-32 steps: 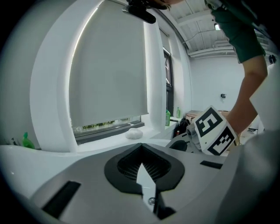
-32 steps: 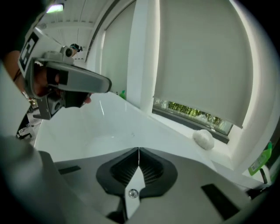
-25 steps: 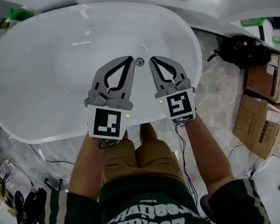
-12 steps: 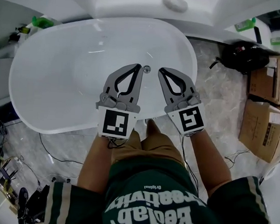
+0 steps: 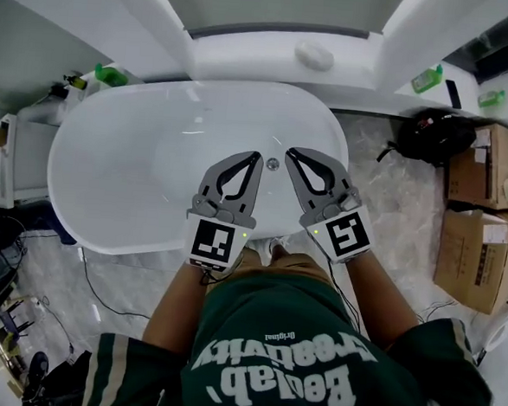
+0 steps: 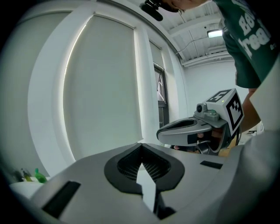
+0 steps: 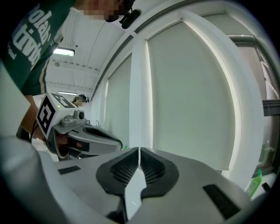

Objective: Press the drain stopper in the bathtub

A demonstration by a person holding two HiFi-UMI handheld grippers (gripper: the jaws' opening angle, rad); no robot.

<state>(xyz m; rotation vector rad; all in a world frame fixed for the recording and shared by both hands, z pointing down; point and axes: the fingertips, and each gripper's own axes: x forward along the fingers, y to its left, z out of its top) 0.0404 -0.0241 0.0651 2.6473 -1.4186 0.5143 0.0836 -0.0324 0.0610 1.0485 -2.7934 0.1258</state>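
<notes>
Pressing calls for one closed tip brought straight down onto the centre of the drain stopper [image 5: 272, 164], which sits in the floor of the bathtub [image 5: 109, 170] and shows between the two tips in the head view. Push squarely, not at a slant. Left gripper [image 5: 255, 157] and right gripper [image 5: 290, 152] each have jaws pressed together on nothing. Both are held side by side, pointing nearly level toward the wall, apparently well above the tub.
</notes>
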